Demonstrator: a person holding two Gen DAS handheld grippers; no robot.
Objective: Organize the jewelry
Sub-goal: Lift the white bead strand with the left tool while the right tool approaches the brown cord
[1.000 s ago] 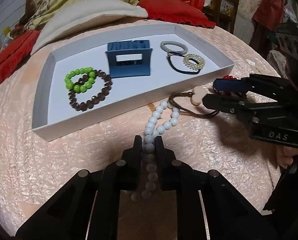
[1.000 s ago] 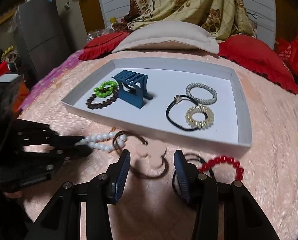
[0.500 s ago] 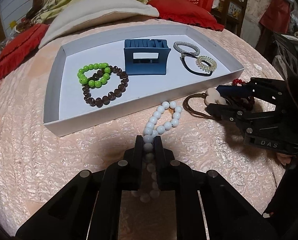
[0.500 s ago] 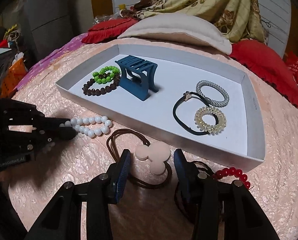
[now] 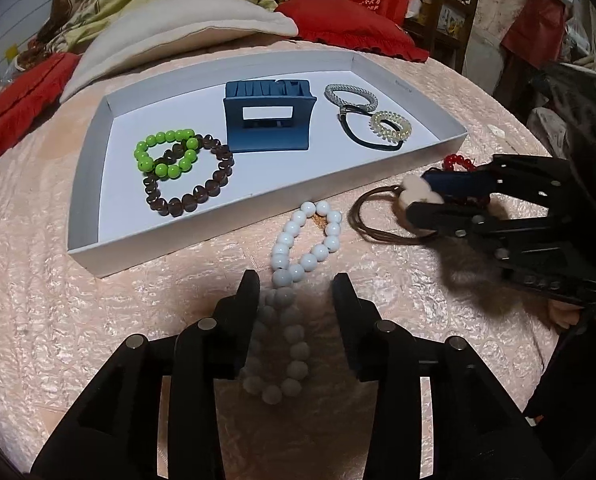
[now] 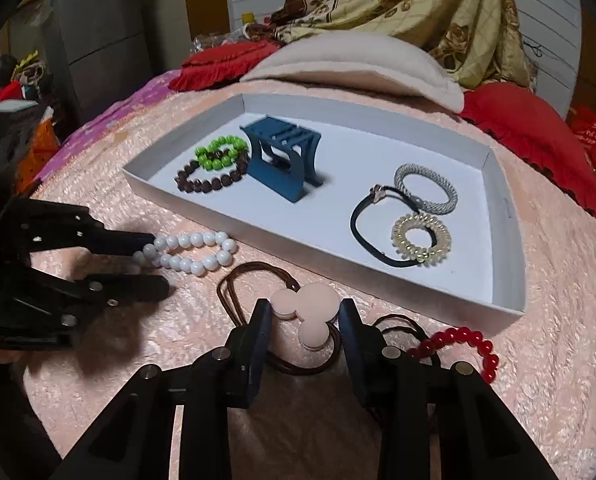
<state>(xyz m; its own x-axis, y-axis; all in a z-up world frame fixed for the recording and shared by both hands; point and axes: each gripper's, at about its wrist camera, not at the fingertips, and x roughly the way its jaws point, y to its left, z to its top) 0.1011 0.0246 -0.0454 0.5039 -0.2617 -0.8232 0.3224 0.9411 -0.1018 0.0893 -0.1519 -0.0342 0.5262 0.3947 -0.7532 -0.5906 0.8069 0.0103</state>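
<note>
A white bead bracelet [image 5: 294, 264] lies on the pink cover in front of the white tray [image 5: 86, 184]. My left gripper [image 5: 296, 284] is open, its fingers either side of the bracelet's near part; it also shows in the right wrist view [image 6: 154, 258] beside the bracelet [image 6: 194, 254]. My right gripper [image 6: 303, 312] is open around the pink discs [image 6: 311, 308] of a brown hair tie [image 6: 234, 292]; in the left wrist view it [image 5: 417, 196] sits over that tie [image 5: 371, 220]. A red bead bracelet [image 6: 465, 344] lies at its right.
The tray holds a green bracelet [image 5: 166, 156], a brown bracelet [image 5: 194, 188], a blue hair claw [image 5: 268, 116], a grey tie [image 5: 349, 96], a black tie [image 5: 361, 136] and a clear coil tie [image 5: 389, 124]. Pillows [image 5: 178, 28] lie behind the tray.
My left gripper has opened and let go of the white bracelet, which now lies loose on the cover. My right gripper has moved forward around the pink discs.
</note>
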